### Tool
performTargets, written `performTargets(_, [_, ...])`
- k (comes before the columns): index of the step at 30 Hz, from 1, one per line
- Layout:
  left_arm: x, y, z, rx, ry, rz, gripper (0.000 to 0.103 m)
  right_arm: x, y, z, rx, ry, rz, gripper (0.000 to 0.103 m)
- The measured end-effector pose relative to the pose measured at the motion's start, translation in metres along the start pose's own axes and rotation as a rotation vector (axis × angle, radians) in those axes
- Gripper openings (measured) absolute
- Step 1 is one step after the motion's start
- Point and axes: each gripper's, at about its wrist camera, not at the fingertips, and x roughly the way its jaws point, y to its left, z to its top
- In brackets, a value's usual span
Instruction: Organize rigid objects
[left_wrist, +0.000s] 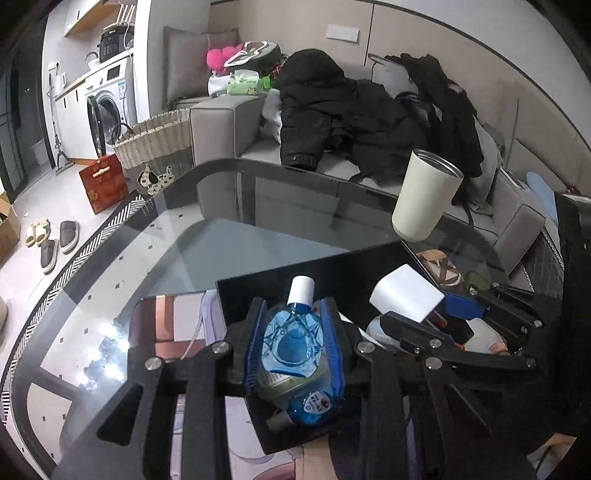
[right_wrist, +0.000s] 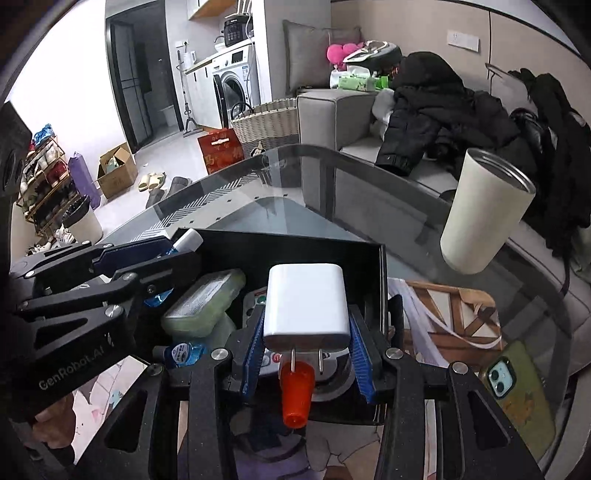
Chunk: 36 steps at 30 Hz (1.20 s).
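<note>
Two hand-held grippers over black box (right_wrist: 382, 266) | left (left_wrist: 293, 334) clamps blue bottle (left_wrist: 295, 354) | right (right_wrist: 306, 343) clamps white charger (right_wrist: 306, 302)

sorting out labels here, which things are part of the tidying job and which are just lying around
Job:
blue bottle in left gripper
white charger in right gripper
black box
green case

Lying about:
cream tumbler
phone
black jackets
wicker basket
slippers

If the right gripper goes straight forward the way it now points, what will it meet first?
The right gripper, shut on the white charger, points over the black box. Probably the box's far wall first, if low enough; otherwise glass table. Depth is unclear.
</note>
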Motion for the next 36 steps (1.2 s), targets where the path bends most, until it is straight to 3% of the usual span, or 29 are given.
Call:
performTargets(6, [0.002,0.006,-0.004,-0.026,0.016,0.011,0.03,-0.002,0.001,0.001,-0.014,-0.005,-0.01,0.043])
performTargets(9, [0.001,0.006,-0.004,-0.029,0.023,-0.01,0.045,-0.01,0.001,0.002,-0.006,-0.017,-0.001,0.044])
performTargets(16, [-0.016,0.003,-0.006,-0.021,-0.039,0.002,0.055,-0.022,0.0,-0.002,0.004,-0.031,0.013,0.047])
performTargets(20, [-0.032,0.0,-0.012,-0.034,-0.07,-0.017,0.055,-0.035,-0.004,-0.008,0.025,-0.045,0.025,0.047])
performTargets(26, [-0.069,-0.01,-0.024,0.011,-0.192,0.07,0.056,-0.073,-0.005,-0.017,0.04,-0.117,0.03,0.053])
performTargets(28, [-0.08,-0.012,-0.029,0.012,-0.227,0.082,0.057,-0.09,-0.005,-0.021,0.049,-0.158,0.019,0.057])
performTargets(29, [-0.087,-0.012,-0.033,0.007,-0.245,0.077,0.057,-0.098,-0.005,-0.025,0.056,-0.178,0.017,0.065])
performTargets(33, [-0.108,-0.011,-0.05,-0.002,-0.309,0.105,0.086,-0.132,-0.008,-0.044,0.09,-0.29,0.014,0.084])
performTargets(36, [-0.125,-0.014,-0.065,0.005,-0.357,0.132,0.089,-0.154,-0.004,-0.064,0.061,-0.38,-0.044,0.087])
